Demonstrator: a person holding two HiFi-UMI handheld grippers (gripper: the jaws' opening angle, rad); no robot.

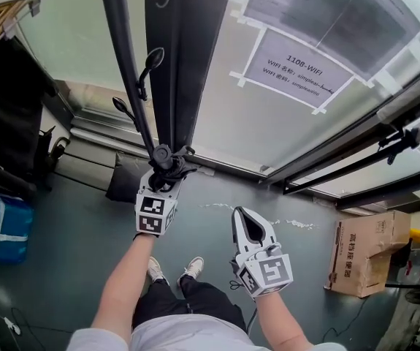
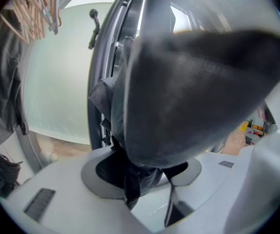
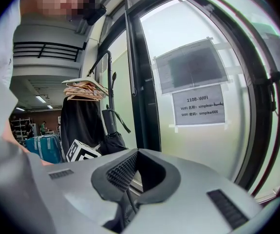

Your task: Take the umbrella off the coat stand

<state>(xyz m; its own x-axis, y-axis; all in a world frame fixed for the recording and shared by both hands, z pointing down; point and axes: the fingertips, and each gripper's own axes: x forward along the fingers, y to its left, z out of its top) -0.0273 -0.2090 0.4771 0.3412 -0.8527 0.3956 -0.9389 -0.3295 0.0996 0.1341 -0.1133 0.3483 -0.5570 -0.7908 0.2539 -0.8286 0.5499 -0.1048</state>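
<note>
Where legible, window notice (image 1: 294, 70): "1108-WIFI"

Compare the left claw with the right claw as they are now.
The left claw is clamped on the folded umbrella; the right claw holds nothing, its tips together. The left claw is up against the coat stand; the right claw sits back from it, over the floor. Both are white and point forward.

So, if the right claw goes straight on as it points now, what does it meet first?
The right claw would probably meet the dark frame post of the glass wall, left of the WiFi notice; depth is hard to judge.
</note>
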